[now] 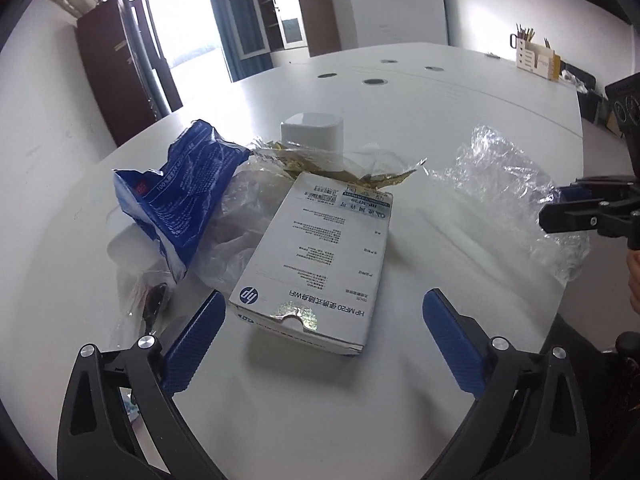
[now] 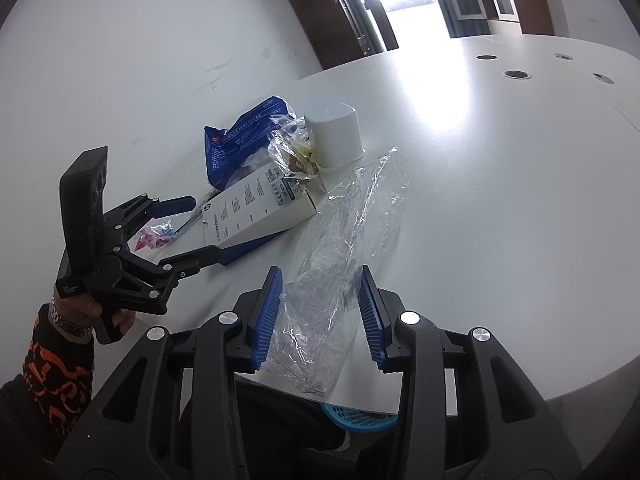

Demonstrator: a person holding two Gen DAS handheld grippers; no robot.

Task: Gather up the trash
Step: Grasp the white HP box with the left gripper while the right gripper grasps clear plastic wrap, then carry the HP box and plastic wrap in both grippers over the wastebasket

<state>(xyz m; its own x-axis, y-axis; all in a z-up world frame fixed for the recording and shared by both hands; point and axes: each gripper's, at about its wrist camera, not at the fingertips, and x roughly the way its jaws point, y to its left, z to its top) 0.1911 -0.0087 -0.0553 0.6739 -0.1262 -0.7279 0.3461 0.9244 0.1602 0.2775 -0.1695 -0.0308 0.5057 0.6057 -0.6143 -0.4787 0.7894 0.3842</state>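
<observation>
Right tongs [image 2: 320, 280] astride lengthwise plastic wrap [image 2: 348, 224]

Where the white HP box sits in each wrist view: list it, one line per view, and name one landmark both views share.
Left wrist view: the white HP box lies flat at centre, just ahead of the wide-open left tool.
Right wrist view: the same box lies left of centre, beyond the left tool's fingers, left of the clear plastic bag.
Shared landmark: the white square cup, standing behind the box.

A white table [image 1: 460, 96] with round grommets [image 1: 375, 81] — a desk organiser [image 1: 534, 58] behind.
</observation>
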